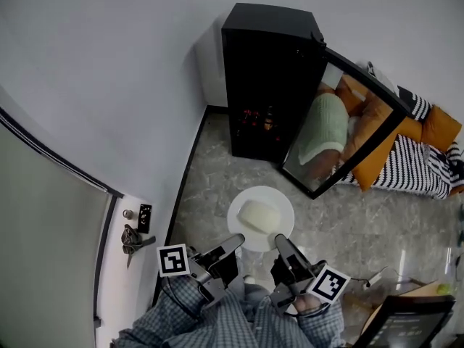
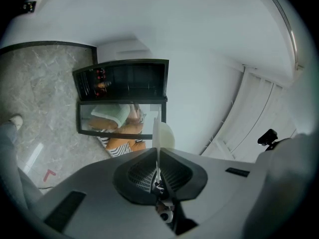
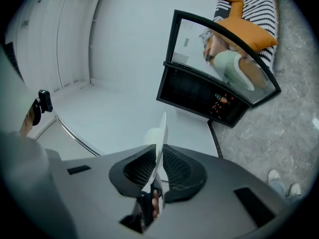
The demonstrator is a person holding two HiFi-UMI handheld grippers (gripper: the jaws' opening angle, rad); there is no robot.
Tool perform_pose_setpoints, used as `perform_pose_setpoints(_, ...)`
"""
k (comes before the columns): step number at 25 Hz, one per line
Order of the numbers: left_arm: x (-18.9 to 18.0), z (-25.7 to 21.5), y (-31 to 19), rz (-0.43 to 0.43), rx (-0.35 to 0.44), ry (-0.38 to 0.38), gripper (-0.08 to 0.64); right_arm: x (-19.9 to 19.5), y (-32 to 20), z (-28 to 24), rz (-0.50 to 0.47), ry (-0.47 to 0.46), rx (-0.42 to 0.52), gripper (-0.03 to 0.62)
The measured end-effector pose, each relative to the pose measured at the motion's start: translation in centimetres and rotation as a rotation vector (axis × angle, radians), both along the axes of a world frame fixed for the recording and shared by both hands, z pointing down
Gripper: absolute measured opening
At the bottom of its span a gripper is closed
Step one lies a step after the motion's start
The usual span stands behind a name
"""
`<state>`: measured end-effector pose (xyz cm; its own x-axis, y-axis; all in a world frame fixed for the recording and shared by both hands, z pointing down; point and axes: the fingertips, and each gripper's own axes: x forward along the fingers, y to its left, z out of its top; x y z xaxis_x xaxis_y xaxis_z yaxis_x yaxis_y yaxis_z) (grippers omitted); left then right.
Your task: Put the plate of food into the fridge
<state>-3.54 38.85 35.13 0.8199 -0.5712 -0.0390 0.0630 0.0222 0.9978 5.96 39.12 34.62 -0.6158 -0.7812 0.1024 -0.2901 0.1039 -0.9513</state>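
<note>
Gripping the white plate from both sides, the two claws held it above the grey marbled floor, short of the black fridge. The left gripper had its jaws pinched narrow on the near-left rim, and the right gripper was clamped the same way on the near-right rim. In each gripper view the plate showed edge-on as a thin white line running between the ribbed pads. A pale rectangular block of food sat at the middle of the plate.

The fridge stood against the white wall with its glass door swung wide to the right, and the pane mirrored orange and pale green shapes. Small red and orange items sat on a shelf inside; any print on them was too small to read. Beyond the door lay orange cushions on a black-and-white striped cover.

The only clear markings were the black-and-white square patterns on the left marker cube and the right marker cube, which carried no letters. A red angular mark showed on the floor in the left gripper view. At the left of the head view, keys hung at the handle of a white door. Plaid sleeves reached to both grippers.
</note>
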Motion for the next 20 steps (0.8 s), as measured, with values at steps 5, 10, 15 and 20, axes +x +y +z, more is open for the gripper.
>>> perform_pose_setpoints(5, -0.4, -0.9, -3.3, 0.012, 0.002, 0.009, 0.021, -0.5, -3.2, -0.9, 0.016, -0.008, 0.008, 0.049)
perform_pose_setpoints(10, -0.9, -1.2, -6.5, 0.036, 0.017, 0.007, 0.021, -1.0, -6.2, -1.2, 0.039, -0.009, 0.007, 0.049)
perform_pose_setpoints(15, -1.5, -1.2, -9.4, 0.053, 0.026, 0.010, 0.021, -1.7, -8.9, -1.2, 0.065, -0.013, 0.003, 0.049)
perform_pose_setpoints(20, -2.6, -1.0, -12.1, 0.056, 0.034, 0.016, 0.021, -2.7, -11.6, -1.0, 0.065, 0.004, 0.012, 0.049)
